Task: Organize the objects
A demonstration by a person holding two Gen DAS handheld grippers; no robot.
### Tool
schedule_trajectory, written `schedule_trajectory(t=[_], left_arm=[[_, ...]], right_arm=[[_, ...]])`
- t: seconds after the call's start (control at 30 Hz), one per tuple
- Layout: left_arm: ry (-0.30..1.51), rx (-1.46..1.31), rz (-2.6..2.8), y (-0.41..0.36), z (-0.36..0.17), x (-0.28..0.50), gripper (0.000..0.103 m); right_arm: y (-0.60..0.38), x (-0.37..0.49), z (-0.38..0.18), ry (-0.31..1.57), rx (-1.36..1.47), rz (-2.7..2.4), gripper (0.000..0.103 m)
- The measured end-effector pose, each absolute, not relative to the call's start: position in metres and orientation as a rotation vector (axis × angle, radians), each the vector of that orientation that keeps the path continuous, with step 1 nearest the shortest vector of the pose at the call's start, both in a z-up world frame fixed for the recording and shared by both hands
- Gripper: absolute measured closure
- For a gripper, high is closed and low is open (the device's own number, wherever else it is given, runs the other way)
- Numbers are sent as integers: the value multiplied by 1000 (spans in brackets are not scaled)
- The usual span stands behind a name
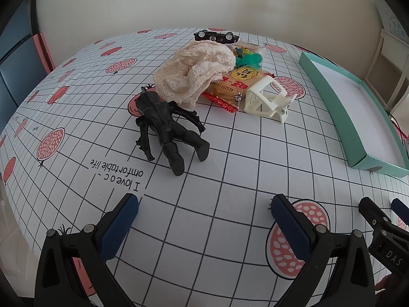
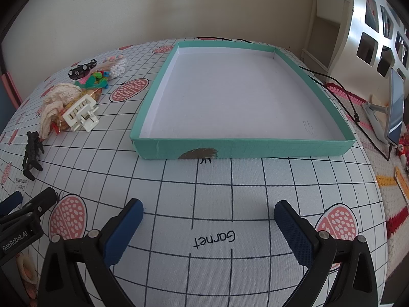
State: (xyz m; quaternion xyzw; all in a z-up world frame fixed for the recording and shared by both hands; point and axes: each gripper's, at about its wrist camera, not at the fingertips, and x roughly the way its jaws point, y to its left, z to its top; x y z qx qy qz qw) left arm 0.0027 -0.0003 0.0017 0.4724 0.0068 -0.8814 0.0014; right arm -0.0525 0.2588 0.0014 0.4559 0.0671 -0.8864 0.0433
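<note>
A black action figure point(image 1: 167, 125) lies on the patterned tablecloth ahead of my open left gripper point(image 1: 204, 204). Behind it sit a cream lace cloth point(image 1: 194, 71), a snack packet point(image 1: 230, 89), a white plastic clip point(image 1: 268, 99), green toys point(image 1: 249, 58) and a black toy car point(image 1: 216, 36). The same pile shows at the left of the right wrist view: the figure point(image 2: 32, 151), the clip point(image 2: 81, 113), the cloth point(image 2: 57, 102). The shallow teal box point(image 2: 242, 149) with a white bottom lies ahead of my open right gripper point(image 2: 208, 211). Both grippers hold nothing.
The teal box's wall point(image 1: 329, 97) runs along the right of the left wrist view. A phone on a stand point(image 2: 396, 107), a black cable point(image 2: 342, 94) and a white shelf point(image 2: 370, 25) are right of the table. A bag of beads point(image 2: 116, 66) lies near the car point(image 2: 81, 69).
</note>
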Motion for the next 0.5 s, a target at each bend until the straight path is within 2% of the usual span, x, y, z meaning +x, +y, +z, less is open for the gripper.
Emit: schedule_trajectory(t=[0.5], left_arm=[[17,1490,-2761,-2,1,0,0]], right_arm=[[259,-52,1,206,1393,-2712,0]])
